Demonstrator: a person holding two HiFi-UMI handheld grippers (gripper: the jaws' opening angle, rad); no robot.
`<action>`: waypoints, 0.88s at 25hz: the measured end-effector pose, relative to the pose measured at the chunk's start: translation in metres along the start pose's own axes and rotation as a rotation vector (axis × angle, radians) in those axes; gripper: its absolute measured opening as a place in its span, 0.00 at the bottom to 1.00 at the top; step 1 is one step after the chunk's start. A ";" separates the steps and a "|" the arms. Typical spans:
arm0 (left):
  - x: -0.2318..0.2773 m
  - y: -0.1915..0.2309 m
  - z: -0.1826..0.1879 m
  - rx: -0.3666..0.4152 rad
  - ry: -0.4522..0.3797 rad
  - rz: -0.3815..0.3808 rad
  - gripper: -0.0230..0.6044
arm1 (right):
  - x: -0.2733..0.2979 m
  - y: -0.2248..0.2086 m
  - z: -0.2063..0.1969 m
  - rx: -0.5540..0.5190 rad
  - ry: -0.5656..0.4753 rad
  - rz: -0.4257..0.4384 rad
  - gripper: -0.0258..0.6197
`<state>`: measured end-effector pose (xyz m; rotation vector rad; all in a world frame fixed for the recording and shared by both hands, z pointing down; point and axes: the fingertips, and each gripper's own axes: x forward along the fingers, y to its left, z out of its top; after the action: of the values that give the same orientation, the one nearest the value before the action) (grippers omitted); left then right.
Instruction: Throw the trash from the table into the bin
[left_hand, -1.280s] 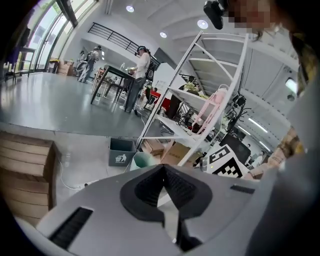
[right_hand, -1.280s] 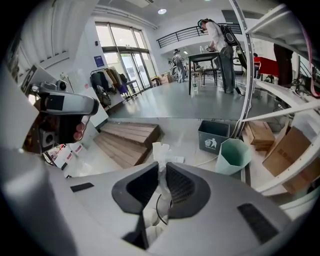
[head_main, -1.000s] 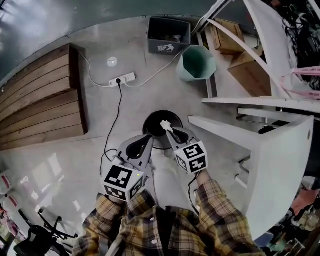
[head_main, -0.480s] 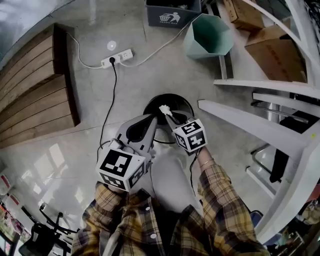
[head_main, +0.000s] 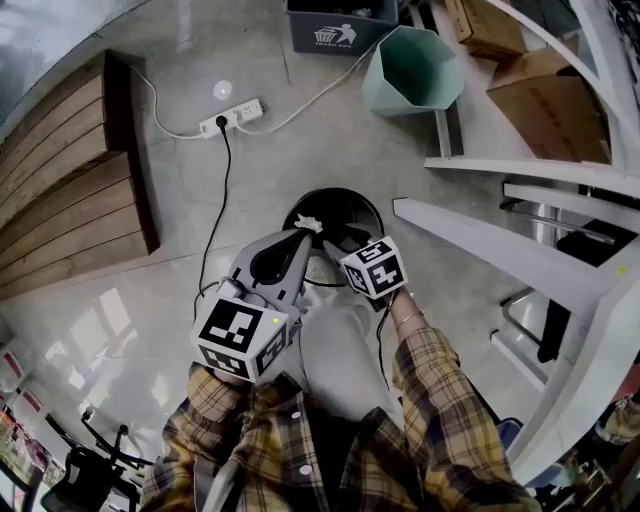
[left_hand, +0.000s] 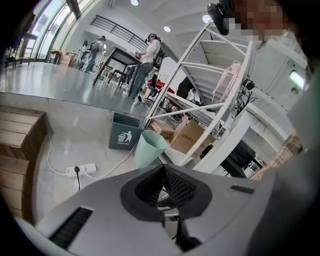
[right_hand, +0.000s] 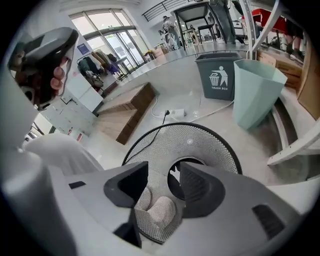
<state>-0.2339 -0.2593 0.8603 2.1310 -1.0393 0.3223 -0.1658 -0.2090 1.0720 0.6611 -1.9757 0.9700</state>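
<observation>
1. White paper scrap (head_main: 308, 224) sits at the mouth of the black mesh wastebasket (head_main: 365, 205), just inside its near rim. In the right gripper view it shows small between the jaws, and neither pad seems to press on it.
2. The right gripper (right_hand: 167, 180) points steeply down over the basket. Its jaws are opening, stand wide apart, and grip nothing.
3. Pale crumpled wads (right_hand: 159, 210) already lie on the basket's mesh floor.
4. The left gripper (left_hand: 162, 187) hangs just beside the right one, with its jaws closed together and nothing in them.
5. The step in hand looks like the drop itself, with the scrap being let go over the bin.
6. The next move probably calls for lifting the right gripper clear of the rim. After that comes turning back to the white table frame (head_main: 500, 250). Its top is barely in view, so I cannot tell what trash remains.
</observation>
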 end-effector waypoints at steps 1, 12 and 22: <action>-0.004 -0.004 0.006 -0.002 0.002 0.002 0.05 | -0.009 0.003 0.003 0.004 -0.006 -0.002 0.31; -0.107 -0.089 0.094 -0.030 0.025 0.010 0.05 | -0.139 0.079 0.043 0.040 -0.018 0.000 0.28; -0.200 -0.179 0.201 0.072 -0.038 -0.034 0.05 | -0.274 0.144 0.096 0.043 -0.125 -0.075 0.14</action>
<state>-0.2437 -0.2130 0.5279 2.2245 -1.0253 0.3085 -0.1683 -0.1793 0.7491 0.8316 -2.0283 0.9479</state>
